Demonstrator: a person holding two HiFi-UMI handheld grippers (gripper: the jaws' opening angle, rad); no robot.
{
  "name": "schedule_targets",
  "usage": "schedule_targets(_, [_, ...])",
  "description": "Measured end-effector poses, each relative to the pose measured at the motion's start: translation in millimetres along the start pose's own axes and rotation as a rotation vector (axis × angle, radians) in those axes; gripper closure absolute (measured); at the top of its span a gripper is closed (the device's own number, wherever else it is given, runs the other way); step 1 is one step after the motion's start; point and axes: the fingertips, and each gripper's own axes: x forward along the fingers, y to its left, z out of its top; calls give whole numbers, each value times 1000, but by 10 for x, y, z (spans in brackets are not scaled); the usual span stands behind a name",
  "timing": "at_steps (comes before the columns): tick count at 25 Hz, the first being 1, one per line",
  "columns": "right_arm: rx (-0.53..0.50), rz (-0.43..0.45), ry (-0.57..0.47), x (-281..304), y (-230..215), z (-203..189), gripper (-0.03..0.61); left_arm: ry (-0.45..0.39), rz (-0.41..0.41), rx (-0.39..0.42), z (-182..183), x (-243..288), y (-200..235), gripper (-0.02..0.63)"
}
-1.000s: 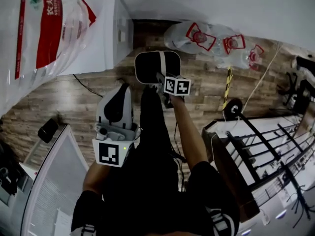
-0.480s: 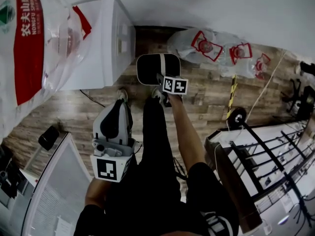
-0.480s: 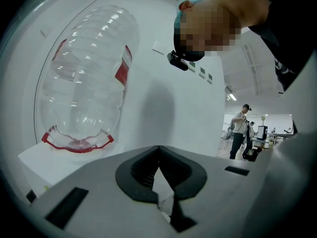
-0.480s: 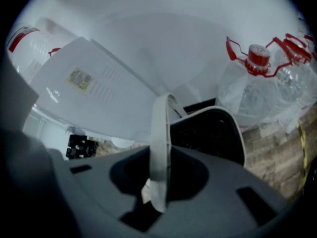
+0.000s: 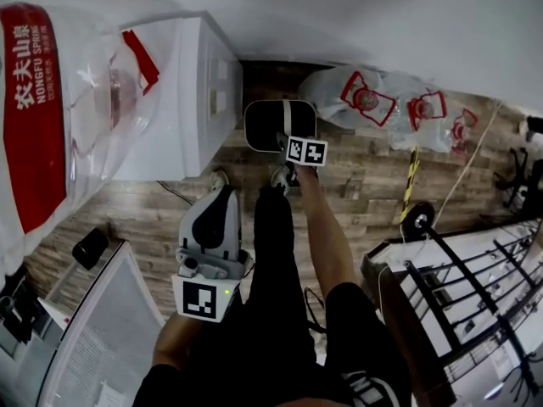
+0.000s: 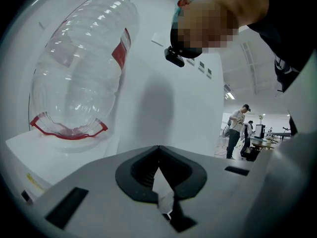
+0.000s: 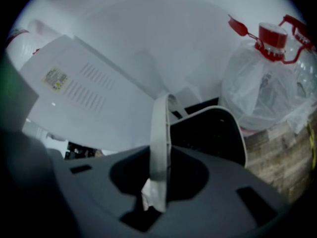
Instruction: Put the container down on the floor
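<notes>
Container (image 5: 265,127) still hangs from right tongs (image 7: 157,195), grip unchanged.

Big water bottle (image 5: 51,117) atop white dispenser (image 5: 199,100) left — bagged jugs (image 5: 365,100) by wall, wire rack (image 5: 475,270) right.

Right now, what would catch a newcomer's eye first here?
The huge clear water bottle with a red label, sitting on the white dispenser at the head view's left. Next, the black container hanging by its pale handle from the right gripper over the wood floor.
</notes>
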Motion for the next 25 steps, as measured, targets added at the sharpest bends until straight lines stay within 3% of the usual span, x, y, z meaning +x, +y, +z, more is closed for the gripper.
schedule_targets(25, [27,11,-6,899,-372,427,494,85,14,-22,-660,513,149,586])
